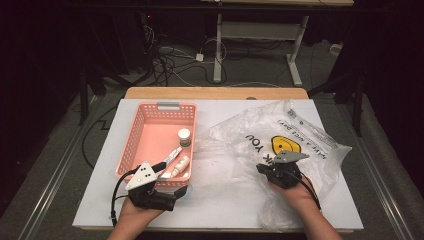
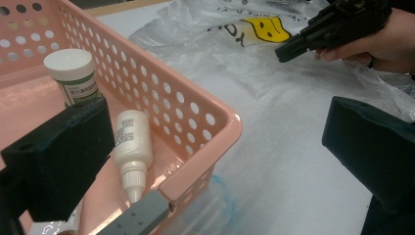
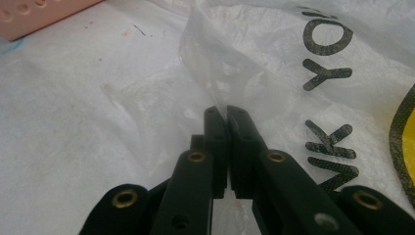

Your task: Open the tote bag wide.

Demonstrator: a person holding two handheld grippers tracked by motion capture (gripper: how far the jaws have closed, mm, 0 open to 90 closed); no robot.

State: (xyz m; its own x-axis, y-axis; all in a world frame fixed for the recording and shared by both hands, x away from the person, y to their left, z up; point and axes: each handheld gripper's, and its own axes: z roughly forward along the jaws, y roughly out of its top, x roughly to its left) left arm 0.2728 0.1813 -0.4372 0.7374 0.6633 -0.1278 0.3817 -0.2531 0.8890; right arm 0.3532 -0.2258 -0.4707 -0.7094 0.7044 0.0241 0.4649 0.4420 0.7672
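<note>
The plastic bag (image 1: 280,145) is the thing in hand here, but going from the left of the high view: the left gripper (image 1: 172,192) sits at the near corner of the pink basket (image 1: 131,145), with its jaws wide apart and holding nothing. In the left gripper view one jaw stands over the basket floor and the other is outside the wall, above the white table (image 2: 293,166). Inside the basket, a small white dropper bottle (image 2: 131,147) lies on its side near the front wall, a white-capped jar (image 2: 73,76) stands upright behind it, and in the high view a slim tube (image 1: 173,156) lies beside the bottle. To the right, well apart from the basket, the clear bag with its yellow smiley (image 1: 284,145) and black lettering is spread crumpled across the table. The right gripper (image 1: 264,169) rests at its near edge with its jaws together. In the right gripper view a fold of the thin film (image 3: 215,83) rises right at the tips and seems pinched between them — the bag looks caught at its mouth. The step under way appears to be opening the bag for packing, with one side of the mouth secured. The next move probably calls for lifting that fold gently to gape the opening, while the left gripper closes on an item — the dropper bottle is nearest — and clears the basket wall.
</note>
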